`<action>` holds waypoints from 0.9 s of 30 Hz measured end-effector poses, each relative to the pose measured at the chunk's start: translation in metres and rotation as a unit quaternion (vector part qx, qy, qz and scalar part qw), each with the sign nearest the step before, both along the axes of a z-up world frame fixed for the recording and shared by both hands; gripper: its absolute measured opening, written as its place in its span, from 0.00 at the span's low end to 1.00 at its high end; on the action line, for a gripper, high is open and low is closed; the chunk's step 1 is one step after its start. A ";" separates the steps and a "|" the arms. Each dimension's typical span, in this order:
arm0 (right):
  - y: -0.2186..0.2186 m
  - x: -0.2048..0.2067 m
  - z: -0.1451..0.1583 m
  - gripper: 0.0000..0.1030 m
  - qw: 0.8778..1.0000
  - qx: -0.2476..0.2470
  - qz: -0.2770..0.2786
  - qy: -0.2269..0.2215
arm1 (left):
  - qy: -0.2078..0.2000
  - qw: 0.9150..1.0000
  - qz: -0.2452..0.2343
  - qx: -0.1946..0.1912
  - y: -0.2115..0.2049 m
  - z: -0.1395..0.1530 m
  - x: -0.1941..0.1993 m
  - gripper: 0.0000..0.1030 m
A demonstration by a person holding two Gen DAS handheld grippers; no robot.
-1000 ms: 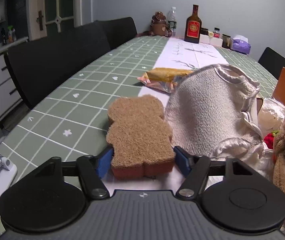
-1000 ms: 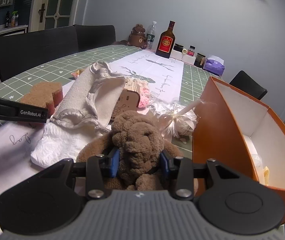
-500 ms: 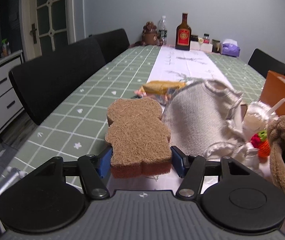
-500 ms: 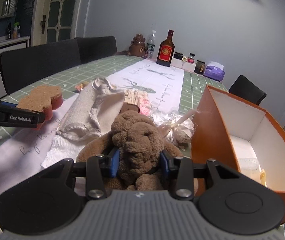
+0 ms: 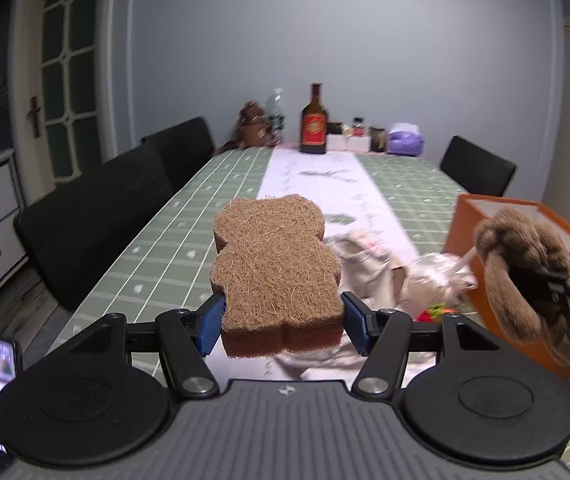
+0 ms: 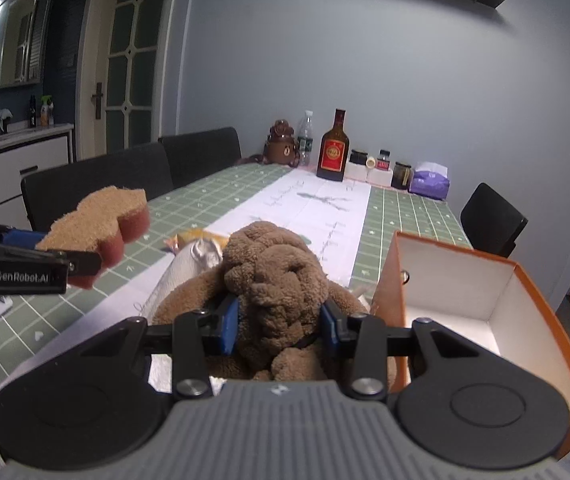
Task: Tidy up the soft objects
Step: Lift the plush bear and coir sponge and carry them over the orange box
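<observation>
My left gripper (image 5: pixel 283 330) is shut on a brown bear-shaped sponge (image 5: pixel 275 268) and holds it in the air above the table; the sponge also shows in the right wrist view (image 6: pixel 99 226). My right gripper (image 6: pixel 279 326) is shut on a brown plush toy (image 6: pixel 275 276), lifted beside the open orange box (image 6: pixel 497 308). The plush toy shows at the right of the left wrist view (image 5: pixel 519 270), in front of the box (image 5: pixel 465 220). A grey cloth (image 5: pixel 365 268) lies on the table below both grippers.
A crinkled plastic bag (image 5: pixel 435 276) and a small red toy (image 5: pixel 433 312) lie near the box. A yellow snack packet (image 6: pixel 189 238) lies by the cloth. A liquor bottle (image 6: pixel 332 152), jars and a tissue pack (image 6: pixel 429 182) stand at the far end. Black chairs (image 5: pixel 97 220) line the left side.
Both grippers have risen well above the table with their loads. The cloth and bag now lie lower in both views. The plush toy sits closer to the box.
</observation>
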State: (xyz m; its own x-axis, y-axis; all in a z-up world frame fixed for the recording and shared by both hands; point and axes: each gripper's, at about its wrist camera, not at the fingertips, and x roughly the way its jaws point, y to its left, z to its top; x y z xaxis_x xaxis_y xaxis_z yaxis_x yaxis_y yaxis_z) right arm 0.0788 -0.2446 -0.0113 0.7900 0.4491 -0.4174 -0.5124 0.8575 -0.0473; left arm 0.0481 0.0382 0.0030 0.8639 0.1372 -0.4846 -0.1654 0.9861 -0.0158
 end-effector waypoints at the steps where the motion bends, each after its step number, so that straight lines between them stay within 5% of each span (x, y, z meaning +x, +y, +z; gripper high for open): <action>1: -0.004 0.001 0.005 0.39 1.000 0.004 0.001 -0.003 | -0.005 1.000 -0.007 0.003 -0.004 0.004 0.000 0.68; 10: -0.045 0.021 0.051 0.39 1.000 0.006 -0.019 -0.024 | -0.037 0.995 -0.086 0.030 -0.047 0.038 0.017 0.68; 17: -0.087 0.055 0.068 0.39 0.998 -0.014 -0.059 -0.011 | -0.025 0.982 -0.186 0.026 -0.092 0.060 0.054 0.68; 27: -0.152 0.138 0.063 0.39 0.991 -0.008 -0.107 0.086 | 0.051 0.955 -0.291 0.021 -0.173 0.056 0.127 0.68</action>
